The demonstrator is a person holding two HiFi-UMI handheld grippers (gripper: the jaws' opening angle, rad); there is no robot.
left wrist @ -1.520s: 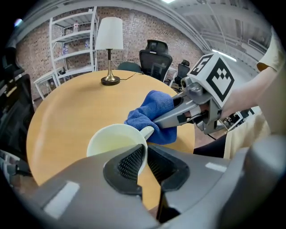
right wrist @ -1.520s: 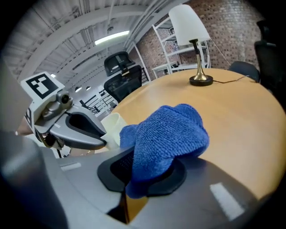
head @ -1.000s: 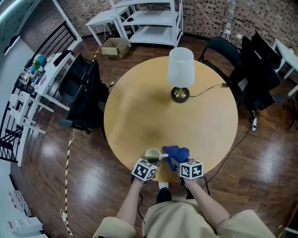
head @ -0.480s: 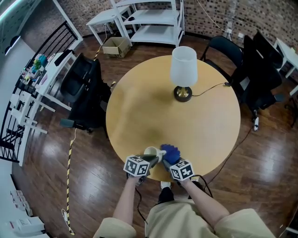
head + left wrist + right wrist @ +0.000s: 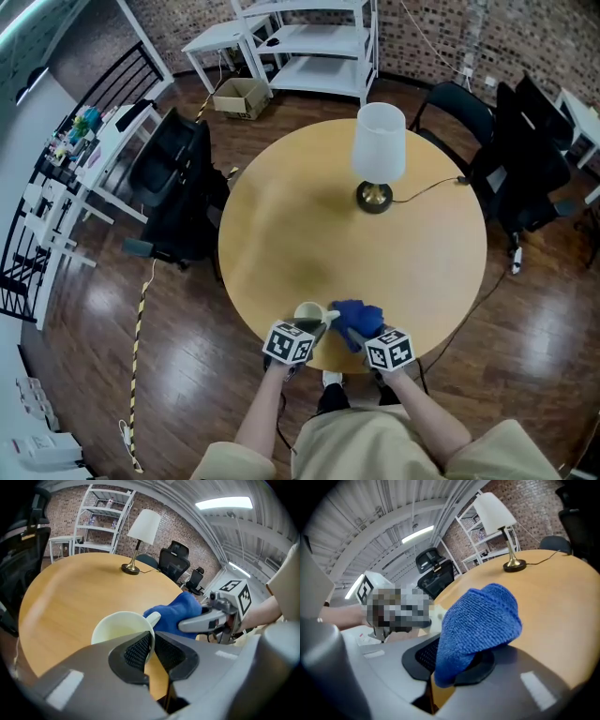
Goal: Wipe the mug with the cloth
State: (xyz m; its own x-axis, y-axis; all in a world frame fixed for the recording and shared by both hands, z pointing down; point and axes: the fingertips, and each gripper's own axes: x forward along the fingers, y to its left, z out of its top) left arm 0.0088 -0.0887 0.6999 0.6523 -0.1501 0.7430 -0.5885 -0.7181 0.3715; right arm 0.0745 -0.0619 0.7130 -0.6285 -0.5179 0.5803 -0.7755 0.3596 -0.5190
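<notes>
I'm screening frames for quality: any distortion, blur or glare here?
Head view: sharp, evenly lit, edges bent by the wide lens. Left gripper view: fisheye with dark corners, mug sharp. Right gripper view: same fisheye, cloth sharp.

Mug [image 5: 117, 630]: cream, smooth, glossy, ceramic-looking. Cloth [image 5: 480, 618]: blue, looped pile, rough, matt. Table [image 5: 281, 225]: light wood-look top, smooth, low sheen. Left gripper [image 5: 151, 644] and right gripper [image 5: 452, 660]: grey matt plastic shells; pads [image 5: 138, 649] black, mesh-textured. Lamp base [image 5: 373, 197], upper centre of the head view: polished brass-coloured metal. Floor [image 5: 178, 356]: dark glossy wood planks.
</notes>
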